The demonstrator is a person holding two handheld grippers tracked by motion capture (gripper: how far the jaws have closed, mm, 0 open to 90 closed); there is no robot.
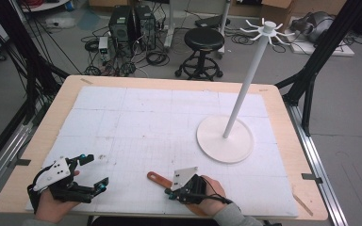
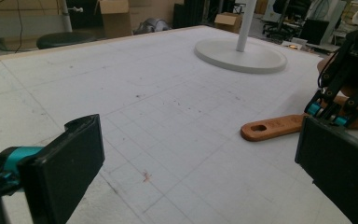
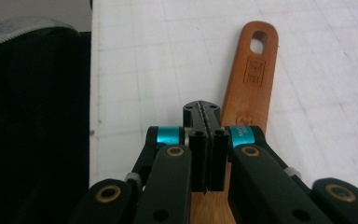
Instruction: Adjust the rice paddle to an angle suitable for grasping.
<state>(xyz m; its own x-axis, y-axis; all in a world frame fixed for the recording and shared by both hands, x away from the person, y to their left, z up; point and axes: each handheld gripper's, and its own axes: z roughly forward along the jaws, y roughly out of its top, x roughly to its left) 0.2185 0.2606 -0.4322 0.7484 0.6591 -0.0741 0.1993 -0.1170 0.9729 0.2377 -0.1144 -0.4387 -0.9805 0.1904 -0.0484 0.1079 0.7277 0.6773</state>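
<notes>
A wooden utensil (image 1: 157, 179) with a hole in its handle end lies flat on the white gridded mat near the table's front edge. My right gripper (image 1: 169, 193) hovers over its wider end, jaws pressed together with nothing between them. In the right gripper view the shut gripper (image 3: 206, 114) points along the wooden handle (image 3: 254, 70), which runs beneath it. My left gripper (image 1: 95, 172) rests at the front left, jaws wide apart and empty. The left gripper view looks between its own jaws (image 2: 200, 163) at the handle (image 2: 275, 127) and the right gripper (image 2: 328, 111).
A white stand with a round base (image 1: 225, 139), a tall leaning pole and a crown of hooks (image 1: 266, 29) stands at the right of the mat. A dark sleeve (image 3: 32, 116) fills the left of the right gripper view. A stool (image 1: 202, 40) stands beyond the table.
</notes>
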